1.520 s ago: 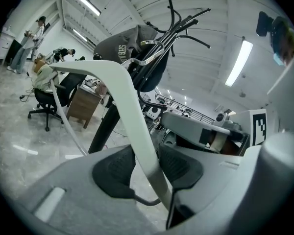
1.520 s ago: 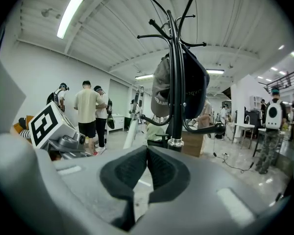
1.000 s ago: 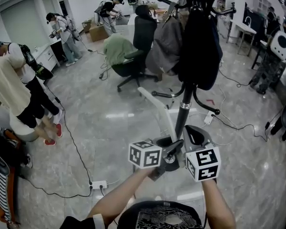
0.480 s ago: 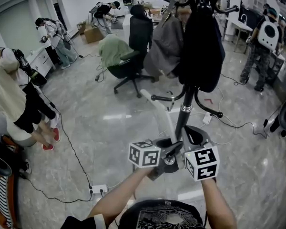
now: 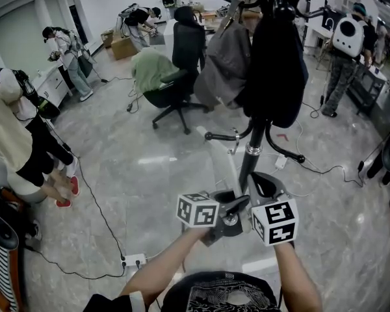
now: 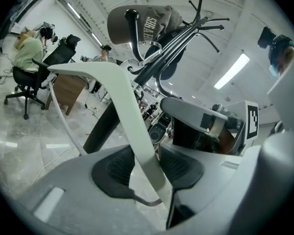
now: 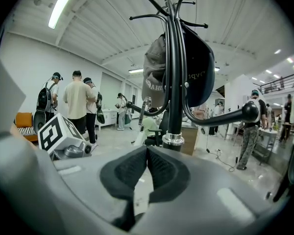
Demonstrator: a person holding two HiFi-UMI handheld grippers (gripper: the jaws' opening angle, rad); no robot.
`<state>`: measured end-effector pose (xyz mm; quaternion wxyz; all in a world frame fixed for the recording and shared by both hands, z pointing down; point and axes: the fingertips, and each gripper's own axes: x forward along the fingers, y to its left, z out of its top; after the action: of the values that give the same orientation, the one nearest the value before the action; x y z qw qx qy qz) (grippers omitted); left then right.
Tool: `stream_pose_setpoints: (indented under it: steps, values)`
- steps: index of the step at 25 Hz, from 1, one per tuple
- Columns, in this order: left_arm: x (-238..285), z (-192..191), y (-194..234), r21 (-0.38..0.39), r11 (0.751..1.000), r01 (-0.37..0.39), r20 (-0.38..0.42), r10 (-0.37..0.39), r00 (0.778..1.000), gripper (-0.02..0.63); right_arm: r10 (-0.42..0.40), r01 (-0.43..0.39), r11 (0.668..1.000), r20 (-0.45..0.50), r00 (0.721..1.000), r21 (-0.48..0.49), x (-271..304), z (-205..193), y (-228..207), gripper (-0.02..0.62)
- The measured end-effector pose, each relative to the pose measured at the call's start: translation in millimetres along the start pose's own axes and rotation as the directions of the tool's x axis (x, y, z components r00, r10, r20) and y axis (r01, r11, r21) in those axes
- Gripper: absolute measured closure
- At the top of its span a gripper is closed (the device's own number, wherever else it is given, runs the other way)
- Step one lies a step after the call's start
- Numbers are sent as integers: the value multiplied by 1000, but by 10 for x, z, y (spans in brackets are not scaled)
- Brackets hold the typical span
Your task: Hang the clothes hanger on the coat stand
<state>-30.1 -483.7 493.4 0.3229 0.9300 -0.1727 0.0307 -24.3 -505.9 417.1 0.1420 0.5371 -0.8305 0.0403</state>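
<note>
Left gripper (image 6: 146, 166): pinched the white clothes hanger (image 6: 121, 94)
Hanger axis: ran from the jaws toward 11 o'clock in head view
Coat stand (image 5: 249, 160): just beyond at 12 o'clock, lower peg (image 5: 224, 136) nearest
Right gripper (image 7: 146, 163): pressed together, empty

Bright ceiling strip lights (image 7: 62, 3), soft glare on glossy floor (image 5: 159, 159), fisheye bending at edges, dark corners
</note>
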Motion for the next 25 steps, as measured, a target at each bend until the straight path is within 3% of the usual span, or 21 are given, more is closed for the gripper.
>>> stream_pose_setpoints:
  steps: [25]
  values:
    - [99,-176,226,-67,997,23,-16,-25,1000,451,-1,2,1000,-62,998,15,48,-311,2,594]
